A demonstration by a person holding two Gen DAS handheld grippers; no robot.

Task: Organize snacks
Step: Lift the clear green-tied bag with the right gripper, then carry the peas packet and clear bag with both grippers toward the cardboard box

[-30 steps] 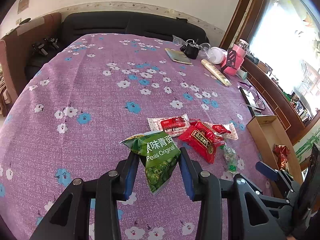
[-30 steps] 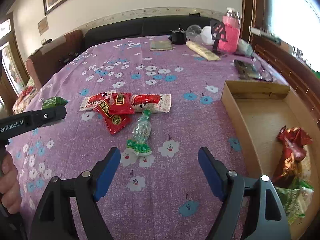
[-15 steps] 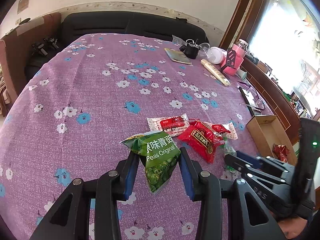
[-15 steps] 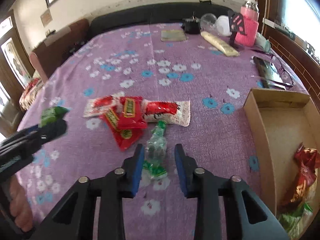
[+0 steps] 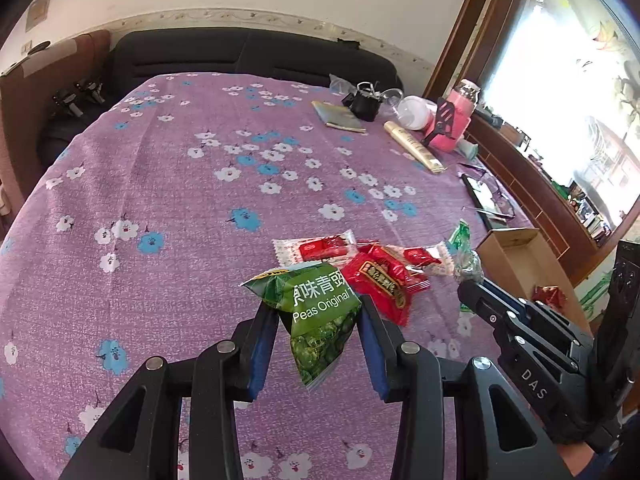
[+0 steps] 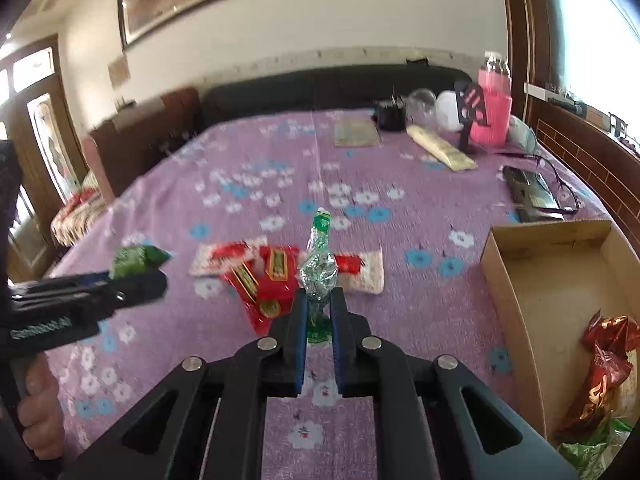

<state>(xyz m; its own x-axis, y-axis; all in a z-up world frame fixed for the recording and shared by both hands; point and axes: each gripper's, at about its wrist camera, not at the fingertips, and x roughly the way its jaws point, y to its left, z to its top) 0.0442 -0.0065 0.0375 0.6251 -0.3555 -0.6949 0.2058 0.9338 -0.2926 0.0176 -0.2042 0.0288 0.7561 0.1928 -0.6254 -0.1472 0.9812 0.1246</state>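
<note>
Your route right to the cardboard box (image 6: 516, 264) lay open across bare purple tablecloth (image 6: 420, 312). Red snack packets (image 6: 276, 276) crowded the cloth just left of centre. Glasses (image 6: 560, 188), a phone (image 6: 528, 192) and a pink bottle (image 6: 494, 116) cluttered the far right; the far left stood clear.

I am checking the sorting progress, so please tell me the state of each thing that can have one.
left gripper: shut on the green pea packet, held off the cloth.
right gripper: just closed, shut on the clear green-ended candy.
cardboard box: open, some snacks inside.
red packets: lying on the cloth.
</note>
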